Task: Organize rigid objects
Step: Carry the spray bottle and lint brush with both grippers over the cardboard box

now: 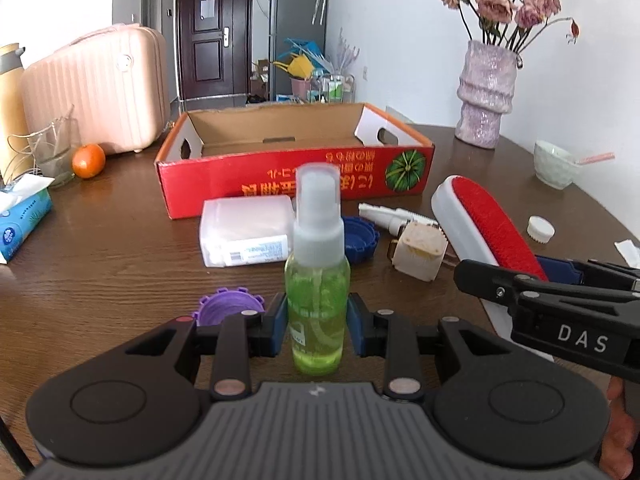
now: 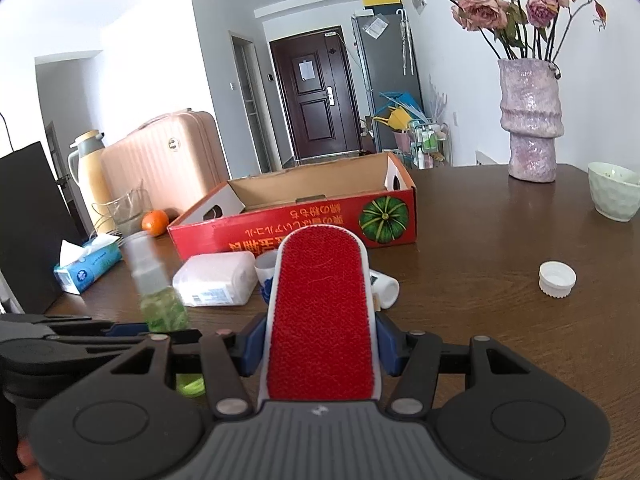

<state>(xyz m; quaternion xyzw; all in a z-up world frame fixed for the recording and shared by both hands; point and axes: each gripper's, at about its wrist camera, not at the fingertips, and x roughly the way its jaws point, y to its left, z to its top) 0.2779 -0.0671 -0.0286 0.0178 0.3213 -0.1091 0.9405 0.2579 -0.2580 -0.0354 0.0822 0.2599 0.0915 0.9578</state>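
Observation:
My left gripper [image 1: 318, 326] is shut on an upright green spray bottle [image 1: 317, 280] with a clear cap; the bottle also shows in the right wrist view [image 2: 160, 300]. My right gripper [image 2: 320, 348] is shut on a red-and-white lint brush [image 2: 322, 316], which also shows in the left wrist view [image 1: 484, 220]. An open red cardboard box [image 1: 296, 180] stands behind them, empty inside as far as I see. On the table in front of it lie a white plastic case [image 1: 244, 230], a blue cap [image 1: 360, 238], a white nozzle [image 1: 384, 214], a beige wooden piece [image 1: 418, 250] and a purple cap [image 1: 230, 306].
A pink suitcase [image 1: 96, 92], a thermos [image 2: 90, 172], a glass [image 1: 54, 148], an orange [image 1: 88, 160] and a tissue pack [image 1: 20, 220] stand at the left. A vase of flowers [image 1: 486, 92], a pale bowl [image 1: 556, 164] and a white cap [image 1: 540, 230] are at the right.

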